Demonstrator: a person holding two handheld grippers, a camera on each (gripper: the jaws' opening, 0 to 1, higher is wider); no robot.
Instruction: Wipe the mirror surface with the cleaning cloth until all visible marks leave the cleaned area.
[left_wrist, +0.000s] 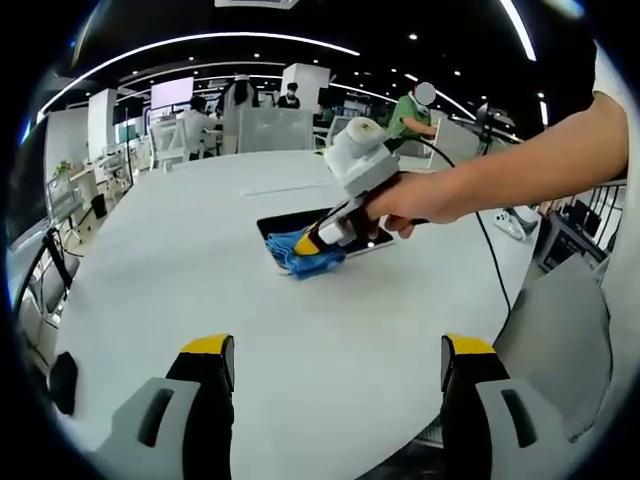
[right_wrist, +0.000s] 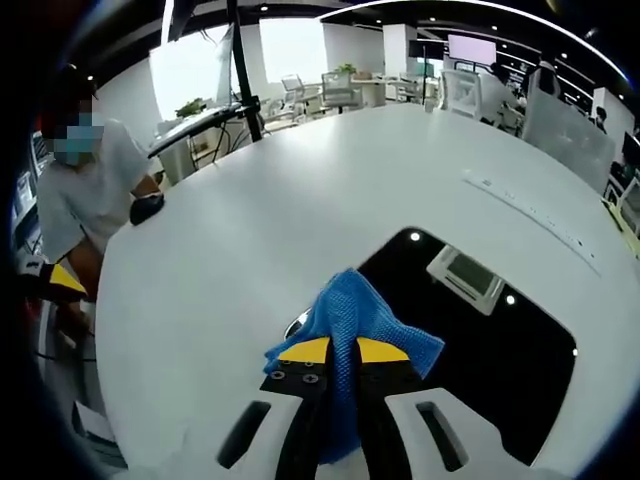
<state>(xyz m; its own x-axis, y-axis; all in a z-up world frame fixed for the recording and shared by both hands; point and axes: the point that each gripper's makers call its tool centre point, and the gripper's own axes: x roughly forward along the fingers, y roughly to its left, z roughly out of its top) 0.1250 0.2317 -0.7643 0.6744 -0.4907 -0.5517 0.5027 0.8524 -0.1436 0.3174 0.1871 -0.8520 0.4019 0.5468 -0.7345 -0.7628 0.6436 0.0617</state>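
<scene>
A dark rectangular mirror (left_wrist: 290, 222) (right_wrist: 500, 350) lies flat on the white table (left_wrist: 200, 260) (right_wrist: 280, 200). A blue cleaning cloth (left_wrist: 303, 253) (right_wrist: 352, 312) rests on the mirror's near corner. My right gripper (right_wrist: 343, 350) (left_wrist: 308, 243) is shut on the cloth and presses it onto the glass, held by a person's hand (left_wrist: 415, 202). My left gripper (left_wrist: 338, 358) hangs open above the table's front edge, well short of the mirror, with nothing between its jaws. The mirror reflects ceiling lights.
The big round white table has bare surface all around the mirror. A black mouse-like object (right_wrist: 147, 207) (left_wrist: 62, 381) sits at the table's rim. Office desks, chairs and people stand in the background. A grey chair (left_wrist: 560, 330) is at the right.
</scene>
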